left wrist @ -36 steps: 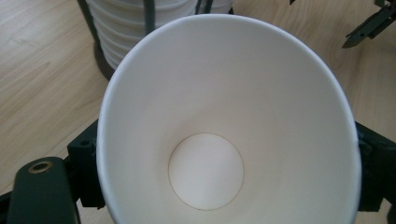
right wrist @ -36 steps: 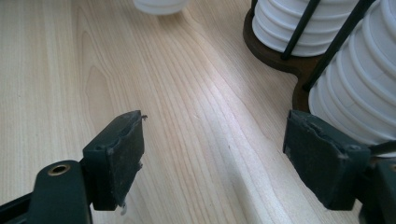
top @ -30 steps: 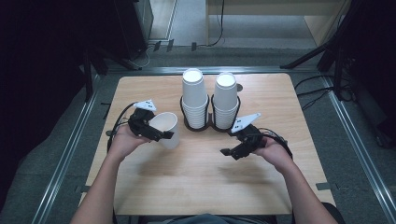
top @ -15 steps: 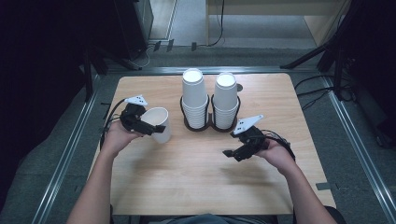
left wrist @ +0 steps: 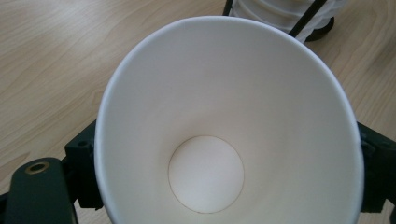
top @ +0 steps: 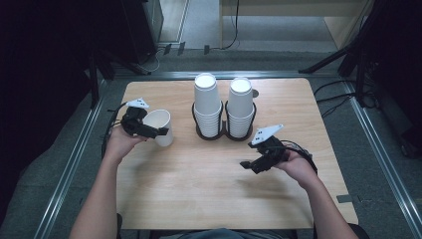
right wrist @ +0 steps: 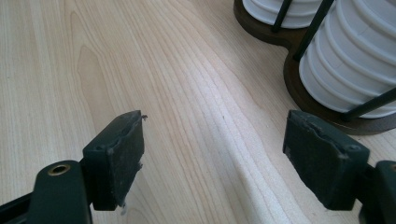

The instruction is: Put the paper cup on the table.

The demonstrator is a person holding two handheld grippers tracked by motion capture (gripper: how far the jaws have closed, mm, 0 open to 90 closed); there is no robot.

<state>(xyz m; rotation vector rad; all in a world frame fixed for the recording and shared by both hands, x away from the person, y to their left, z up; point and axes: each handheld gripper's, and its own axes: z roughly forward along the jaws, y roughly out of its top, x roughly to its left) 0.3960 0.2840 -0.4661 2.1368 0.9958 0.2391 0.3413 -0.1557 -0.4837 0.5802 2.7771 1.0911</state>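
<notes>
While gripping cup (left wrist: 224,126), left jaws wide.

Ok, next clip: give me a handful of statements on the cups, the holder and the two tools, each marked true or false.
1. The left tool grips a single white paper cup. True.
2. That cup has liquid in it. False: in the left gripper view the paper cup is empty down to its bare bottom.
3. The right tool holds a cup. False: its jaws stand apart over the bare wooden table.
4. Two stacks of cups sit side by side in a dark holder. True.
5. The held cup is nested in a stack. False: it is apart, left of the holder.
</notes>
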